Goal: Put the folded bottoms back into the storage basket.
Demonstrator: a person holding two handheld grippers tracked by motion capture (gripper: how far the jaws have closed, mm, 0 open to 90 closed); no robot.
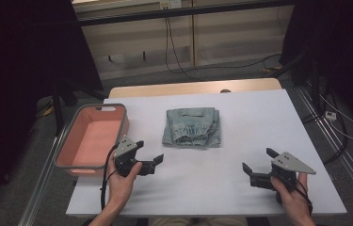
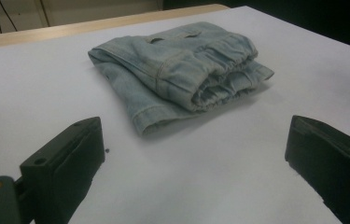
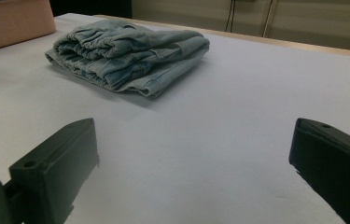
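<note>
A folded pair of light-blue denim shorts point(image 1: 192, 127) lies in the middle of the white table point(image 1: 249, 122). My left gripper point(image 1: 148, 150) rests near the table's front left, open, its jaws pointing toward the shorts point(image 2: 182, 70) with bare table between them. My right gripper point(image 1: 259, 161) stands open at the front right, well apart from the shorts point(image 3: 126, 53), nothing between its jaws. A hand holds each gripper from the bottom edge.
A pink rectangular tub point(image 1: 89, 139) with a grey rim sits at the table's left edge, close beside my left gripper; its side point(image 3: 14, 21) shows in the right gripper view. Cables run on the floor behind the table.
</note>
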